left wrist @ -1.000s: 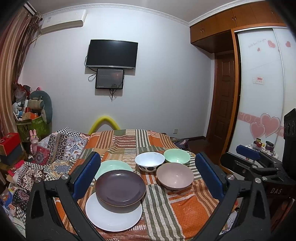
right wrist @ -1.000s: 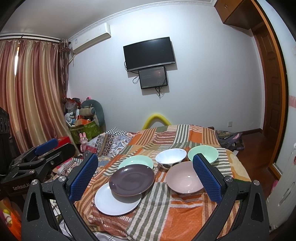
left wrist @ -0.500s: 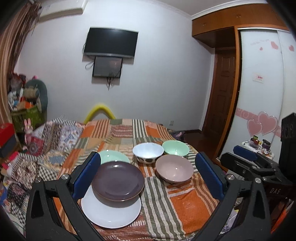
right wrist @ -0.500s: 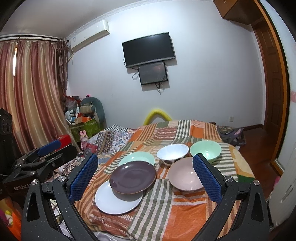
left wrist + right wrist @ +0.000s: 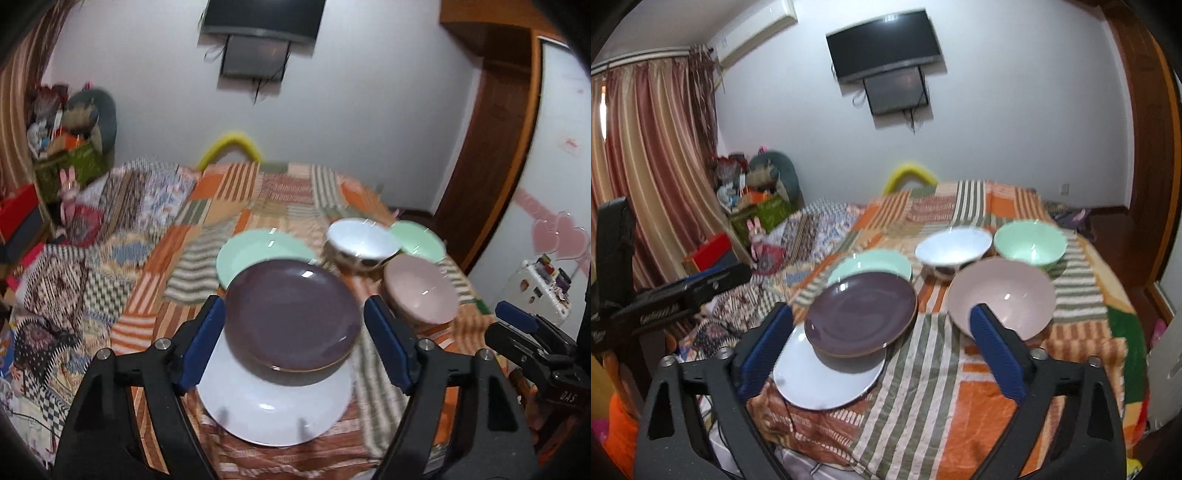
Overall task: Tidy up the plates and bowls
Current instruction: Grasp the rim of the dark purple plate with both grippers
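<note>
A purple plate [image 5: 288, 332] rests tilted on a white plate [image 5: 277, 406], with a green plate [image 5: 255, 251] behind it. Right of them stand a white bowl [image 5: 364, 243], a green bowl [image 5: 421, 240] and a pink bowl [image 5: 421, 291]. My left gripper [image 5: 293, 301] hovers near the purple plate, which shows between its blue pads; the jaws are closing and no grip shows. My right gripper [image 5: 881, 310] is also closing, with nothing held. It frames the purple plate [image 5: 860, 314], and its right finger overlaps the pink bowl [image 5: 1001, 291].
The dishes sit on a table under a striped patchwork cloth [image 5: 923, 398], whose near edge is just below the white plate [image 5: 820, 380]. A quilt-covered surface [image 5: 92, 266] and boxes lie to the left. A wooden door [image 5: 491, 147] is to the right.
Both grippers have come down and closer to the dishes, and their jaws have narrowed. The left view has swung so the purple plate sits between its pads.
</note>
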The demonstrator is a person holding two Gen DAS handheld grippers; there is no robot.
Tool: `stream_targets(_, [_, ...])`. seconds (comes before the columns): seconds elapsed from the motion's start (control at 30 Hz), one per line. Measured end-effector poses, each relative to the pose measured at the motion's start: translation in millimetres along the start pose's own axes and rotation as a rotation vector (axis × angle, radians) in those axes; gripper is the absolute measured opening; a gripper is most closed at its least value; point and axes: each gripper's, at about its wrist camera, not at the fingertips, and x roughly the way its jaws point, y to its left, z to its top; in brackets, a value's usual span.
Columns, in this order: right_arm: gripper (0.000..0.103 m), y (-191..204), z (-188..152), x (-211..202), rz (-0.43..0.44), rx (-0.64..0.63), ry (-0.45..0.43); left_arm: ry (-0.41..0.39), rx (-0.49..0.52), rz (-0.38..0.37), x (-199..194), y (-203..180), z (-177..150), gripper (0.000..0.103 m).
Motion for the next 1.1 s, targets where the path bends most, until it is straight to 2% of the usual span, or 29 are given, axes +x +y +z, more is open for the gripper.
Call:
stream_targets(0.17, [0.071, -4.6, -10.8, 37.9, -0.002, 0.016, 0.107, 0.092, -0.004, 0.031, 40.9, 25.7, -5.0, 0.063])
stream_targets(0.3, [0.066, -9.0, -16.6, 66.3, -0.016, 0.022, 0.163, 0.149, 0.004, 0.041, 69.7, 42.4, -6.2, 0.053])
stream_targets(0.37, [0.058, -12.4, -18.0, 80.6, -0.013, 0.035, 0.195, 0.170, 0.001, 0.046, 82.9, 48.0, -5.7, 0.048])
stream_targets(0.53, [0.049, -18.6, -21.1, 110.0, -0.022, 0.058, 0.251, 0.210, -0.009, 0.029, 113.9, 64.0, -4.3, 0.042])
stream_targets(0.7, [0.044, -21.7, -21.6, 128.2, -0.038, 0.064, 0.275, 0.243, -0.033, 0.024, 142.3, 79.2, -3.4, 0.033])
stream_targets(0.77, [0.037, -22.7, -20.2, 137.7, -0.041, 0.070, 0.289, 0.254, -0.047, 0.018, 152.0, 84.4, -3.9, 0.031])
stream_targets(1.0, [0.034, -25.9, -21.5, 158.1, -0.067, 0.065, 0.312, 0.283, -0.054, -0.004, 176.2, 91.0, -5.0, 0.024])
stream_targets(1.1, [0.030, -28.0, -22.3, 163.0, -0.069, 0.068, 0.326, 0.289, -0.048, -0.018, 181.5, 89.2, -5.5, 0.020])
